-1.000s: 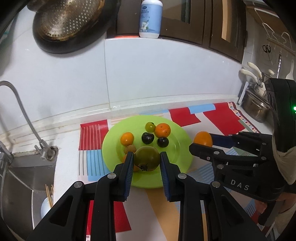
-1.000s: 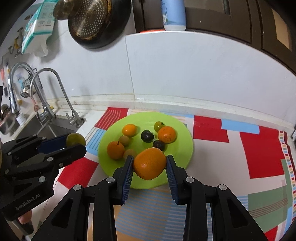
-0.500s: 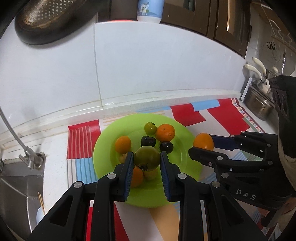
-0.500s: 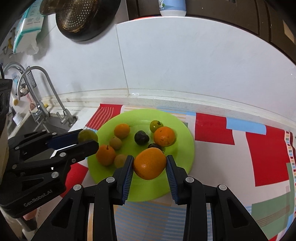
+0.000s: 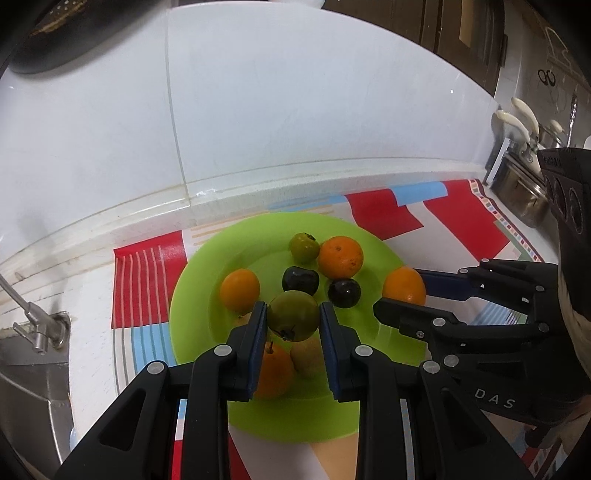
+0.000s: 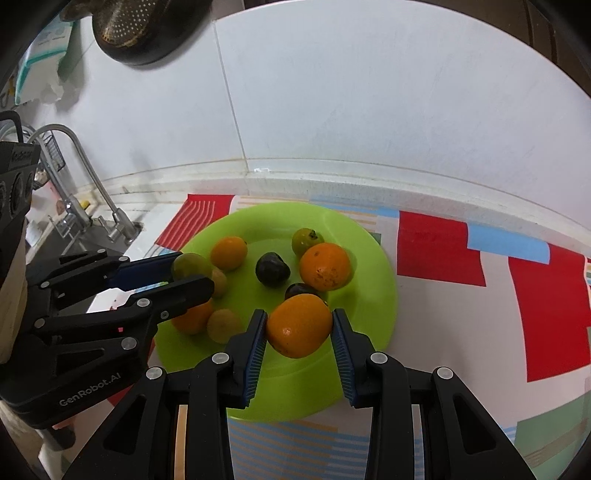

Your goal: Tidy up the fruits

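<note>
A lime-green plate (image 5: pixel 207 273) (image 6: pixel 369 251) on a colourful mat holds several oranges, green fruits and two dark plums (image 5: pixel 301 280). My left gripper (image 5: pixel 293 319) is shut on a green fruit (image 5: pixel 293 314) and holds it above the plate's left front part; it also shows in the right wrist view (image 6: pixel 192 271). My right gripper (image 6: pixel 299 328) is shut on an orange (image 6: pixel 299 325) and holds it above the plate's front right; it shows in the left wrist view (image 5: pixel 402 295) at the plate's right rim.
A white tiled wall stands right behind the plate. A sink with a faucet (image 6: pixel 85 177) lies to the left. A metal utensil holder (image 5: pixel 524 184) stands at the far right. A dark pan (image 6: pixel 147 33) hangs on the wall above.
Both grippers have moved forward over the plate with their fruits, closer to the wall; the plate now looks larger in both views. Both grips are unchanged.
</note>
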Motion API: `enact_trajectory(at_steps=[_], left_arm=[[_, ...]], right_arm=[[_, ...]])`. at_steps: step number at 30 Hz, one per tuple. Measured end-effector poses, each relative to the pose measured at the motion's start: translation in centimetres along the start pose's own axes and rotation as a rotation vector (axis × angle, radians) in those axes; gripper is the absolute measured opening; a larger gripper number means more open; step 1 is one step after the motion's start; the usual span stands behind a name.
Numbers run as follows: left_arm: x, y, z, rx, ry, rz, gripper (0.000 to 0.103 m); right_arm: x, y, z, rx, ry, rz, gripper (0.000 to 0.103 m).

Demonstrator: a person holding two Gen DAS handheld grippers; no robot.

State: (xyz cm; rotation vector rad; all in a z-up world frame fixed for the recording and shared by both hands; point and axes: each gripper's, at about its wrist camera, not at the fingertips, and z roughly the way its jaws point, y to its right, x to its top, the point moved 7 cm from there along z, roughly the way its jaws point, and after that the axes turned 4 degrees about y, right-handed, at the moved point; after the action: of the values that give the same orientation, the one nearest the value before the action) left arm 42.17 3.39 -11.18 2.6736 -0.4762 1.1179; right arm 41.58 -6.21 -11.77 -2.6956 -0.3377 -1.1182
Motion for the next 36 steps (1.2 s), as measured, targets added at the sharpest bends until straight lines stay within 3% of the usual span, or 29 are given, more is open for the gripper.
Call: enact_trajectory(at_steps=[8, 10, 16, 28, 36], left_arm=[[0.1, -0.5, -0.3, 0.031, 0.013, 0.002, 0.035], [0.1, -0.8, -0.8, 0.048, 0.015, -0.010, 0.036], [0.0, -0.8, -3.3, 0.094, 0.049, -0.047, 0.042], [-0.5, 1.2, -10.8, 0.196, 0.176, -0.084, 0.078], [-2.4, 3.9, -14.6, 0.236, 0.212, -0.086, 0.088]], right_arm=[[0.0, 0.1, 0.9, -0.002, -0.011, 0.005, 0.037], [0.0, 0.1, 0.8, -0.009, -0.006, -0.001, 0.041], [-0.2, 0.2, -0.3, -0.015, 0.015, 0.002, 0.042], [-0.3, 0.1, -8.1, -0.070, 0.158, 0.012, 0.059], [-2.4, 0.8, -13.3, -0.116, 0.223, 0.030, 0.073]])
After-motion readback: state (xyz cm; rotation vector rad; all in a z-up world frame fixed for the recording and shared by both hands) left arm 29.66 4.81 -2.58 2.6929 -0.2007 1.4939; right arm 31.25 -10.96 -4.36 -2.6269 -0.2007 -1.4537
